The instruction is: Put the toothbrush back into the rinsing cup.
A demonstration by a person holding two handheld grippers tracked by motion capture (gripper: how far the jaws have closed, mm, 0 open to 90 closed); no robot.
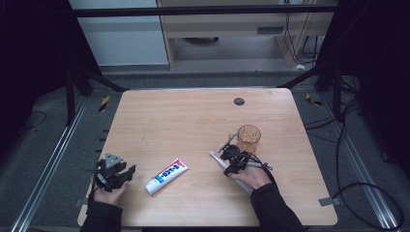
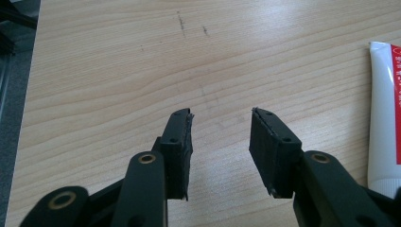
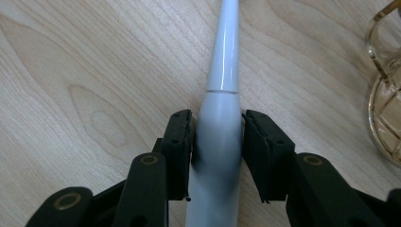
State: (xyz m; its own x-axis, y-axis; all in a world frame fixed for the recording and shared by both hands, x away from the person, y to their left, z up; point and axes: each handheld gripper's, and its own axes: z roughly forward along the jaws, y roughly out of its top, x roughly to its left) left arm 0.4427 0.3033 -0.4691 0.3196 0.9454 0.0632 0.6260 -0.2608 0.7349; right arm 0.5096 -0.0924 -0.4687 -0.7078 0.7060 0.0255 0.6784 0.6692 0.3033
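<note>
Right gripper view: the right gripper (image 3: 216, 137) has its jaws on either side of the white electric toothbrush (image 3: 218, 142), pads touching its handle, which lies on the bench (image 3: 94, 71) beside an amber glass cup (image 3: 385, 104). The left gripper (image 2: 221, 142) stands open over bare wood.

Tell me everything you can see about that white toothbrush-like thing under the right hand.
The electric toothbrush is white and glossy, apparently plastic: a thick handle narrowing past a seam into a slim neck. It lies flat on the wooden table, neck pointing away from the person, beside an amber glass cup. The right gripper straddles the handle, its black fingers pressing both sides. The head is hard to make out.
</note>
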